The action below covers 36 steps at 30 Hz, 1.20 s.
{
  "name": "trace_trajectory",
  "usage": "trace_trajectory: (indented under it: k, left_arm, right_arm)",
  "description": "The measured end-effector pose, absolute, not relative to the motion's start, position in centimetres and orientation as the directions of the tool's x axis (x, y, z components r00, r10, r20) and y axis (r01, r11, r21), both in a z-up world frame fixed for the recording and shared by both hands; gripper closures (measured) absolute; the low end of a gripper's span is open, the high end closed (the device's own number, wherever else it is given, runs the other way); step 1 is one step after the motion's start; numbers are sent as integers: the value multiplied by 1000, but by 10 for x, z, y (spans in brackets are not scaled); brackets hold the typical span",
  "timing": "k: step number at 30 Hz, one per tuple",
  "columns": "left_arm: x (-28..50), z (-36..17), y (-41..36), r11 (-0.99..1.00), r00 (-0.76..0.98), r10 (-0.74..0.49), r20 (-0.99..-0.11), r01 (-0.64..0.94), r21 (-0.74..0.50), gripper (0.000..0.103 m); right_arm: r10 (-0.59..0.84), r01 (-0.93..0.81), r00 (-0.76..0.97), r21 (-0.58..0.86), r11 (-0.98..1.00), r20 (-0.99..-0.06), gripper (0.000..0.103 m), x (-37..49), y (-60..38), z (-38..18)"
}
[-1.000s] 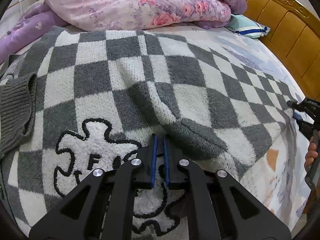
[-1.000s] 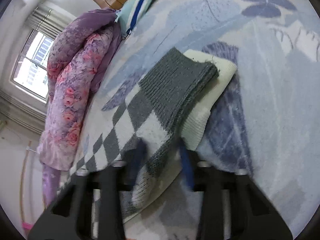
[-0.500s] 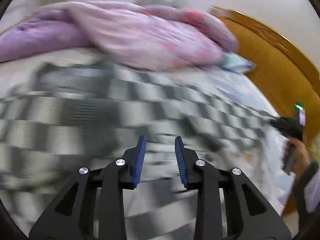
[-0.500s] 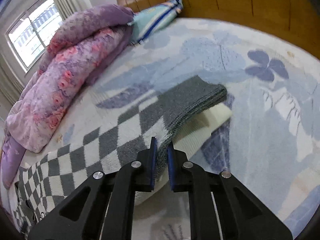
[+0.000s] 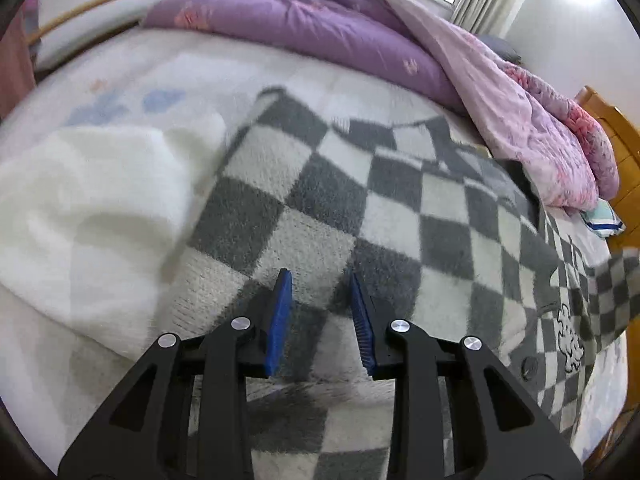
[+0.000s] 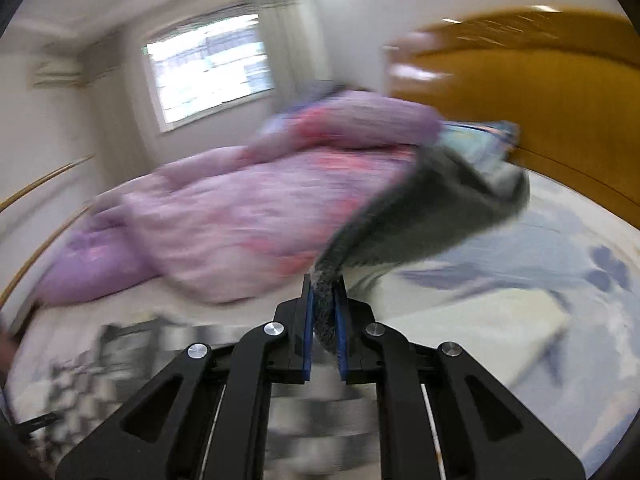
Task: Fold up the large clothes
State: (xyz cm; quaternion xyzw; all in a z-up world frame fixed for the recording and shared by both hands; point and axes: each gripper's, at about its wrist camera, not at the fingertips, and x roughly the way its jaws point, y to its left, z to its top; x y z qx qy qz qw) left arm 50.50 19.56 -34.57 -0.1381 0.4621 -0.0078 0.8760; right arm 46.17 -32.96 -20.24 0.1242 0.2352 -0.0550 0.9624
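the right gripper (image 6: 324,320) sat low in the frame's centre, its jaws clamped tight on the grey cuff (image 6: 400,228) of the sweater (image 5: 360,208). the left gripper (image 5: 320,320), bottom centre, had just been opening; its jaws stood partly apart with nothing between them, over the checked sweater spread across the bed (image 5: 132,80).

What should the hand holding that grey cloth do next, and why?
Probably carry the sleeve over the checked sweater and lay it there. The right gripper has its jaws clamped on the sleeve, lifted off the bed, while the left gripper is open and empty.
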Motion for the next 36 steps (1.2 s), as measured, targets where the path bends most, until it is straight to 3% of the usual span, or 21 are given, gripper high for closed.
trace_trajectory:
  k: [5, 9, 16, 20, 24, 27, 29, 36]
  left_arm:
    - [505, -355, 210, 942, 576, -215, -788, -92, -324, 73]
    - [501, -354, 217, 933, 589, -260, -765, -50, -356, 73]
    - [497, -348, 245, 851, 612, -388, -690, -49, -523, 73]
    - [494, -344, 251, 845, 613, -407, -677, -29, -534, 72]
    - [491, -345, 262, 821, 627, -417, -658, -51, -569, 72]
    - [491, -343, 263, 792, 627, -453, -634, -44, -609, 71]
    - [490, -333, 257, 793, 643, -456, -615, -20, -609, 71]
    - [509, -317, 232, 838, 661, -401, -634, -14, -545, 66]
  right_arm:
    - [192, -73, 867, 263, 962, -460, 94, 480, -196, -193]
    - [291, -187, 817, 248, 951, -497, 94, 500, -93, -214]
    - [269, -327, 709, 34, 944, -652, 94, 510, 52, -303]
    - [259, -356, 636, 21, 934, -727, 90, 512, 57, -354]
    - [279, -375, 645, 23, 927, -712, 88, 505, 55, -371]
    - [315, -394, 637, 54, 917, -704, 78, 502, 59, -372]
    - [352, -417, 624, 83, 905, -697, 64, 494, 58, -370]
    - [422, -410, 645, 178, 895, -637, 64, 468, 32, -346]
